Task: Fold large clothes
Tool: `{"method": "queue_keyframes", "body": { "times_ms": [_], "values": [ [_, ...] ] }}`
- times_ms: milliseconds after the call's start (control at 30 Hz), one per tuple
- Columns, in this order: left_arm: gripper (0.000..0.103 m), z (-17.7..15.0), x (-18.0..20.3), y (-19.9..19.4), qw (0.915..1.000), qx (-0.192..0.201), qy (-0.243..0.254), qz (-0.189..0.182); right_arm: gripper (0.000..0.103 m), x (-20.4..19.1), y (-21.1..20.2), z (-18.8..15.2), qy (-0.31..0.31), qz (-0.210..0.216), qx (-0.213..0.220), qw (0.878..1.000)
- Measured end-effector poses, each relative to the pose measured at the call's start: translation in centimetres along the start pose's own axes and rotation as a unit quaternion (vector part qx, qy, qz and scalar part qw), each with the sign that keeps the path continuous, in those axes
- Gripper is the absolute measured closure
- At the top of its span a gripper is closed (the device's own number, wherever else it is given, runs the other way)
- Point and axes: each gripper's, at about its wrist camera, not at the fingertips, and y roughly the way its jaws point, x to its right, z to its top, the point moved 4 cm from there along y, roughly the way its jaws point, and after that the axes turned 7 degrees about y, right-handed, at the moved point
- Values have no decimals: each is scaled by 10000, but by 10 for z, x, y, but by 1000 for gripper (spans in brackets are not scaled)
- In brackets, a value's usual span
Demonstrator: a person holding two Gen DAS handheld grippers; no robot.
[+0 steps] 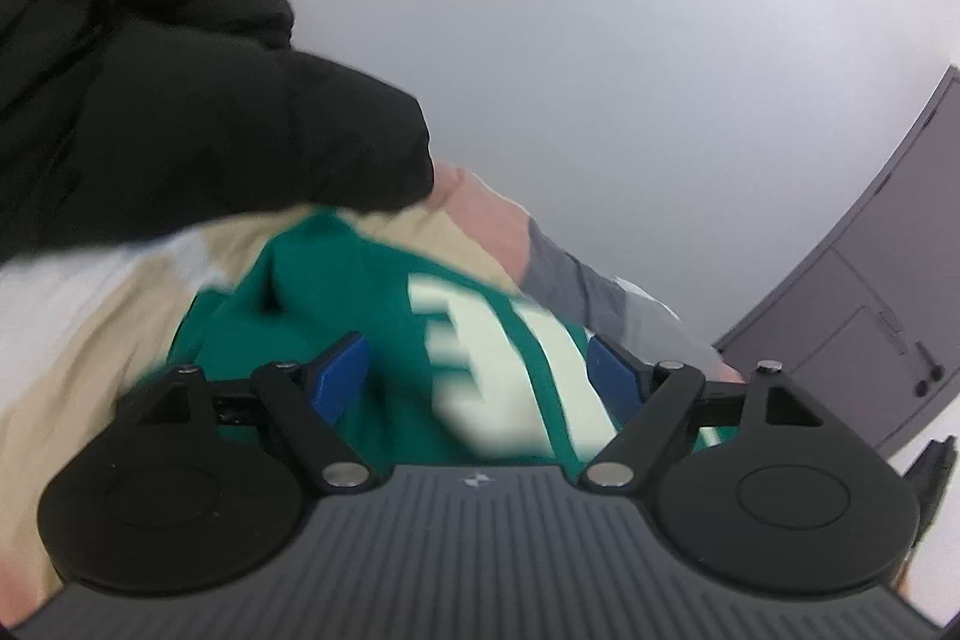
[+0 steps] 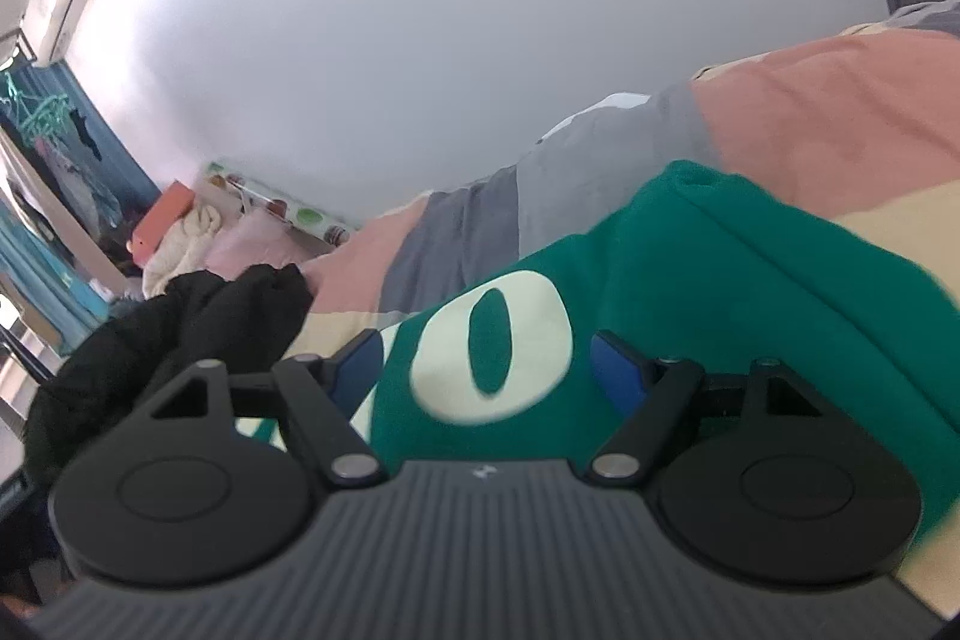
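Lying on the bed (image 2: 840,112), the green top (image 2: 690,268) is sitting directly ahead of both grippers, left (image 1: 480,376) and right (image 2: 486,370); both jaws are standing released, cloth between them, equally near.

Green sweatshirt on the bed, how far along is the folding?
Done: no finished fold shows. The green sweatshirt lies bunched on the striped bedding. In hand: nothing; left gripper and right gripper hover open over it. Left: gripping and folding.
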Motion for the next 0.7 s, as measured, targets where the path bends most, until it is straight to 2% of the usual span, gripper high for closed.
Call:
{"method": "queue_keyframes", "body": {
  "times_ms": [167,233,400,533,600,700],
  "values": [
    [19,-43,-9,-52,9962,-204,-838,-132,25,10,-50,-21,411,-109,-140,9990],
    [12,-62,-16,-58,9913,-407,-1238,-180,23,18,-63,-31,785,-148,-299,9964],
    [10,-91,-31,-41,9794,-704,-1883,-178,21,49,-72,-66,1944,70,-657,9787],
    [9,-101,-39,-22,9708,-623,-2294,-324,18,72,-58,-84,2754,186,-884,9571],
    [8,-101,-43,-12,9678,-526,-2429,-397,18,77,-47,-84,2955,263,-858,9511],
    [8,-101,-52,-2,9612,-355,-2704,-419,18,80,-30,-82,2999,251,-701,9511]
  ]
}}
